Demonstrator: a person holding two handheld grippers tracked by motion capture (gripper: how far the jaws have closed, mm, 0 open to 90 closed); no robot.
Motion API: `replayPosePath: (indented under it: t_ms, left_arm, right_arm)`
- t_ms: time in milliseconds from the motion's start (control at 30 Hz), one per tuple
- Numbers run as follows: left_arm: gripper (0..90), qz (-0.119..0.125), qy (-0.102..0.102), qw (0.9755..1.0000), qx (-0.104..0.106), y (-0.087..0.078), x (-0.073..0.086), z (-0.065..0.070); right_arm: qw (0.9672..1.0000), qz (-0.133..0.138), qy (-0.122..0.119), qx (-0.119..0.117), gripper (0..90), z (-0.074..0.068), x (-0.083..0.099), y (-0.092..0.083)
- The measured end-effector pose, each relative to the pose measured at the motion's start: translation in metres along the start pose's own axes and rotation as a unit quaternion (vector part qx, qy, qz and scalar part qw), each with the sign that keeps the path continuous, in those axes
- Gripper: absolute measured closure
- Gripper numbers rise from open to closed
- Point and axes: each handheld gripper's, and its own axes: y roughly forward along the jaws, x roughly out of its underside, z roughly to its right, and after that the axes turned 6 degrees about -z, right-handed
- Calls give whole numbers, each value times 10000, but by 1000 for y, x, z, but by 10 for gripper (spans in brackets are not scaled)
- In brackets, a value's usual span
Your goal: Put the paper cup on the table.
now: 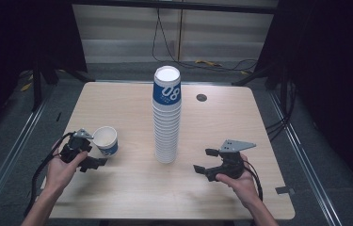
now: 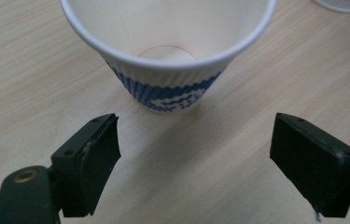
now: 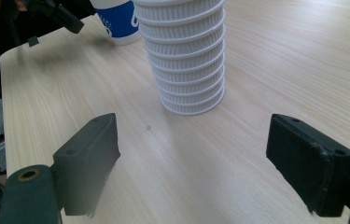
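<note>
A tall stack of white ribbed paper cups (image 1: 167,117) with a blue-banded cup on top stands at the middle of the wooden table (image 1: 132,193). Left of it a single blue-and-white cup (image 1: 106,140) stands upright. My left gripper (image 1: 94,150) sits just left of this cup, open. In the left gripper view the cup (image 2: 168,56) is ahead of the jaws, and the left gripper (image 2: 193,154) has only bare table between its pads. My right gripper (image 1: 204,160) rests right of the stack, open and pointing at it. In the right gripper view the stack (image 3: 186,60) lies ahead of the right gripper (image 3: 193,158), apart from it.
A round cable hole (image 1: 201,97) lies in the table behind the stack. A piece of tape (image 1: 284,190) sticks out at the table's right edge. Cables (image 1: 202,63) run over the floor beyond the far edge, and dark stands flank the table.
</note>
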Motion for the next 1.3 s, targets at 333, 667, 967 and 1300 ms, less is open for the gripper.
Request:
replayPosePath:
  t_ms: [333,667,967,1300]
  left_arm:
    - [158,435,-48,9990,97,-14,26,27]
    - [157,926,-2,9956,125,-2,37,66]
    - [158,1234,173,9912,454,13,13,97]
    - [157,1406,363,9879,547,30,16,116]
  right_arm:
    - [10000,12,-1,-28,159,-2,0,-1]
    - [10000,-4,8,0,146,-4,1,1]
    - [9994,-154,46,292,146,-11,3,3]
    - [9977,-151,150,638,147,-18,24,9]
